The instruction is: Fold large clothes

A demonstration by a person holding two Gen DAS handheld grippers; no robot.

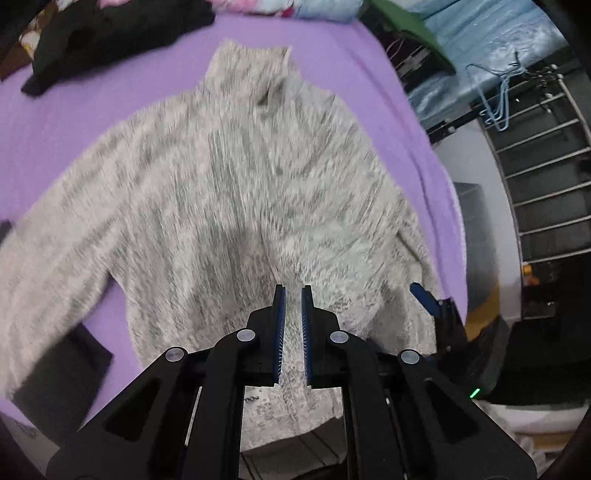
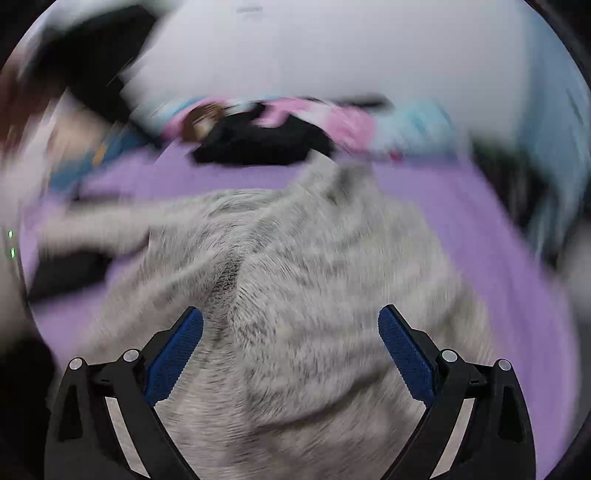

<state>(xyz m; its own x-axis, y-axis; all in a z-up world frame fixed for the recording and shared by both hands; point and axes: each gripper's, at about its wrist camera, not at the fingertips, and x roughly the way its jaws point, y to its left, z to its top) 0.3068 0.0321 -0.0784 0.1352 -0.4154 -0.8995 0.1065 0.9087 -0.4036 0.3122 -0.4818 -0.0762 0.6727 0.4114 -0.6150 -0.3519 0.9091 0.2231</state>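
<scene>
A large grey-and-white knit sweater [image 1: 236,177] lies spread on the purple bed cover [image 1: 340,51], collar at the far end, one sleeve out to the left. My left gripper [image 1: 293,291] is shut on the sweater's near hem, with fabric pinched between its blue pads. My right gripper [image 2: 290,314] is open above the sweater [image 2: 314,288], its jaws wide apart with nothing between them. It also shows at the right edge of the left wrist view [image 1: 424,295]. The right wrist view is motion-blurred.
A black garment [image 1: 110,33] lies at the far left of the bed, with pink and blue fabric [image 1: 295,7] behind it. A dark flat object [image 1: 66,376] lies by the sleeve. A metal rack [image 1: 543,177] with blue hangers stands right of the bed.
</scene>
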